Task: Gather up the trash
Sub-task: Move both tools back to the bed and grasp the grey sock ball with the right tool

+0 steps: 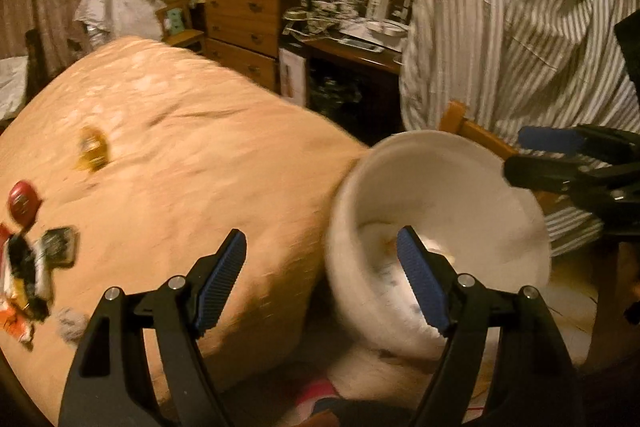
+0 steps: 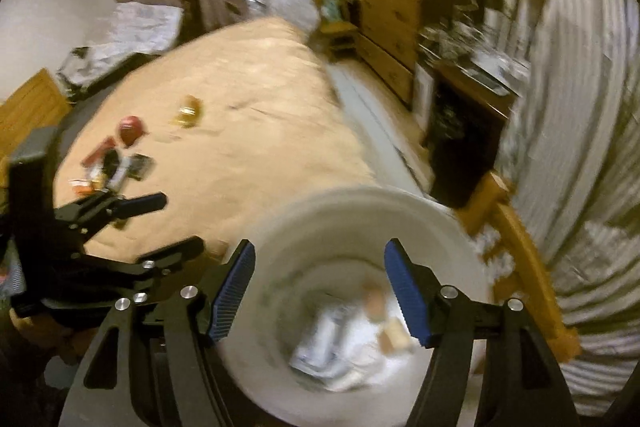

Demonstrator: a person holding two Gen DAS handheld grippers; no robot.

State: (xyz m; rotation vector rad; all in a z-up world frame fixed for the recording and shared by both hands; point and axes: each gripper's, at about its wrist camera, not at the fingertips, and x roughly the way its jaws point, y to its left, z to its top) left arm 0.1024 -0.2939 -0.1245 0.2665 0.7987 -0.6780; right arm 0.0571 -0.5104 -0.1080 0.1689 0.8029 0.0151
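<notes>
Both pictures were smeared with motion blur, so small details were hard to read. The left gripper (image 1: pixel 322 279) had its blue-padded fingers (image 1: pixel 222 283) spread wide with nothing between them; one finger hung over the peach bedspread (image 1: pixel 192 147), the other in front of the white waste bin (image 1: pixel 440 211). The right gripper (image 2: pixel 320 291) was likewise wide open and empty, its fingers (image 2: pixel 406 291) framing the mouth of the white waste bin (image 2: pixel 360 211) from above without touching it. The bin stood on the floor just beside the corner of the bed, and inside it lay pale crumpled paper and wrappers (image 2: pixel 344 343), too blurred to name further.

More trash still lay on the bedspread (image 2: pixel 260 115), well apart from the bin: a gold wrapper (image 1: pixel 93 149), a round red item (image 1: pixel 24 202), a small dark packet (image 1: pixel 60 241) and a heap of red, white and black wrappers (image 1: pixel 22 287) near the bed's edge. A grey fluff ball (image 1: pixel 72 323) sat just beside the left gripper's frame.

Beyond the bed stood a wooden chest of drawers (image 1: pixel 244 11) and a cluttered dark desk (image 1: pixel 352 51). A striped shirt (image 1: pixel 520 19) hung over a wooden chair (image 1: pixel 472 131) near the bin. In the right wrist view the left gripper (image 2: pixel 160 227) showed at the left, over the bed's edge.
</notes>
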